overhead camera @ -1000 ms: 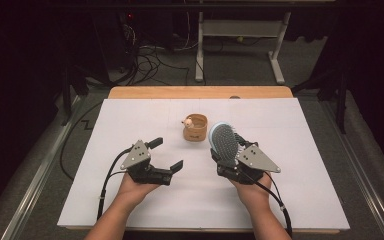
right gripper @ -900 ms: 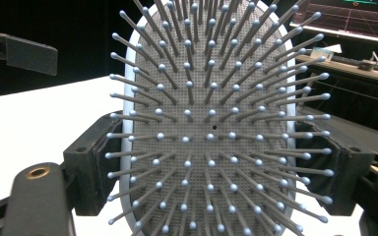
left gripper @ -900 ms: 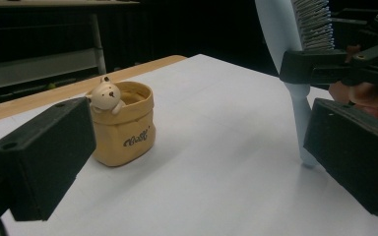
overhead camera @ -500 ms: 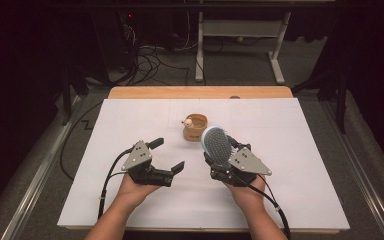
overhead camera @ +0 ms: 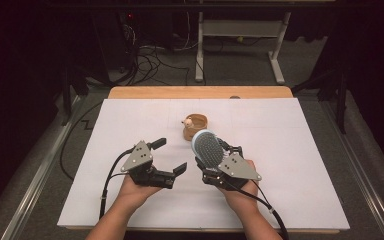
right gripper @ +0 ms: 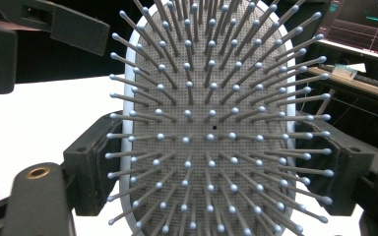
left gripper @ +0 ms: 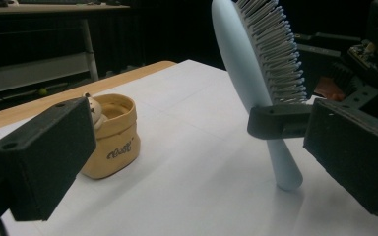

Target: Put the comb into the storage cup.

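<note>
My right gripper has its jaws clamped on the pale blue hairbrush — one jaw on each side edge of the head. The brush stands nearly upright, its bristles face my right gripper, and its handle tip seems to touch the white table. My left gripper hangs just beside it with the jaws wide apart and nothing between them. Behind the brush stands a small tan cup.
</note>
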The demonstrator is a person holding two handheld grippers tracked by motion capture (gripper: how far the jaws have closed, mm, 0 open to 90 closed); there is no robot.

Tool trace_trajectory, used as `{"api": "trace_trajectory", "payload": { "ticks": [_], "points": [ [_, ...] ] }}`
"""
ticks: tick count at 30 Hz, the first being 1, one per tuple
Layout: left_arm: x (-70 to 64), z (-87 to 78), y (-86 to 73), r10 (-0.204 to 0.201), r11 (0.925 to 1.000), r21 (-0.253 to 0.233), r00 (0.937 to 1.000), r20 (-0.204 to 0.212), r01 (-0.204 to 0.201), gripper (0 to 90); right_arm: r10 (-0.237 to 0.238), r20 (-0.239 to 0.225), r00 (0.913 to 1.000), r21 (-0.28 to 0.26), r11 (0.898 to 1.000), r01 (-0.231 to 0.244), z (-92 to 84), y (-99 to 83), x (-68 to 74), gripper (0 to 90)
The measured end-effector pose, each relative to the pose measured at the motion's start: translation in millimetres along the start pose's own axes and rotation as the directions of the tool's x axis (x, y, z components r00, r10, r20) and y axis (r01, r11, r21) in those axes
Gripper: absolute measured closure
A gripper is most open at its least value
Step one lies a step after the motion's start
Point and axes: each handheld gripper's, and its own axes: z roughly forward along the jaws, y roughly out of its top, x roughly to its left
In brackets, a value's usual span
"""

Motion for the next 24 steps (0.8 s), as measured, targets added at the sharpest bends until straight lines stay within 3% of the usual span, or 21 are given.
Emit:
{"api": "trace_trajectory", "payload": {
  "ticks": [10,24],
  "points": [
    [-7.6,0.7,7.7,-0.003,0.9999,-0.013,0.9997,0.025,0.004,0.8,-0.045,-0.038,0.9982,-0.001,0.999,0.045,3.3,3.7,14.1,20.7],
    [-13.9,3.7,10.0,-0.014,0.9999,-0.003,0.9992,0.037,0.015,1.4,-0.060,-0.071,0.9957,-0.009,0.998,0.059,1.8,8.8,25.7,20.7]
  ]
}}
